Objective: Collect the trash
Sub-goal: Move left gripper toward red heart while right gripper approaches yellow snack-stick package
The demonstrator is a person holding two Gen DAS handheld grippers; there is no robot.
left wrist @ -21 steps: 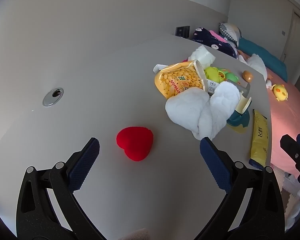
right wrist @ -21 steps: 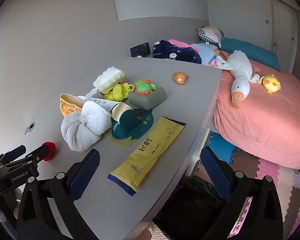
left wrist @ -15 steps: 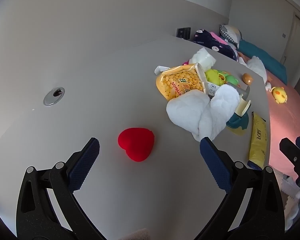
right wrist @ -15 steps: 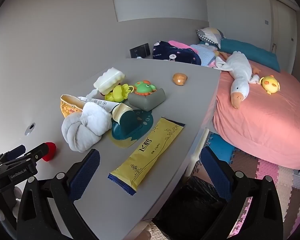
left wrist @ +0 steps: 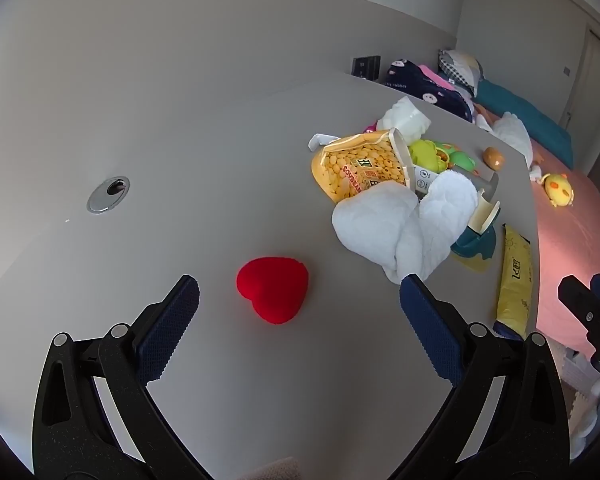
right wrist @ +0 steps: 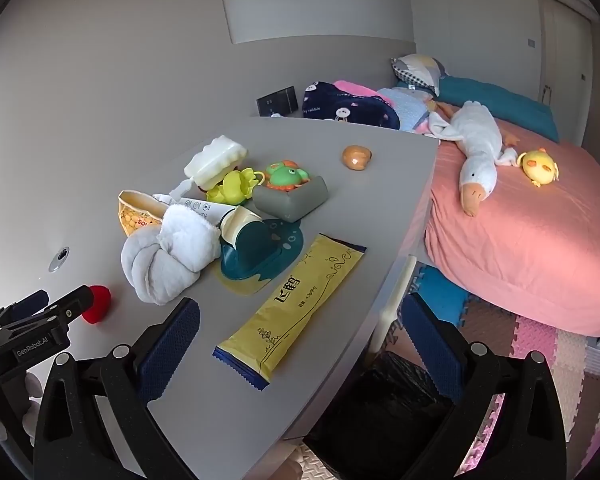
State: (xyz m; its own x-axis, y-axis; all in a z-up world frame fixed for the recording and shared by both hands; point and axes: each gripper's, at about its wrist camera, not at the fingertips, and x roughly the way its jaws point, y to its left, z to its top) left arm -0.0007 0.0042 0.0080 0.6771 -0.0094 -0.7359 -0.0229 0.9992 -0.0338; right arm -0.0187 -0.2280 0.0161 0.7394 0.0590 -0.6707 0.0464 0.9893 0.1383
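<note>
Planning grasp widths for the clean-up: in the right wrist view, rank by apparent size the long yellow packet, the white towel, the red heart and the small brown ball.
1. long yellow packet, though nearness flatters it
2. white towel
3. red heart, partly hidden
4. small brown ball, farthest away

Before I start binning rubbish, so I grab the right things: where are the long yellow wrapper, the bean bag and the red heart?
long yellow wrapper (right wrist: pixel 296 302), right wrist view, middle of its printed face
bean bag (left wrist: pixel 360 166), left wrist view, its printed front
red heart (left wrist: pixel 273 289), left wrist view, its top
</note>
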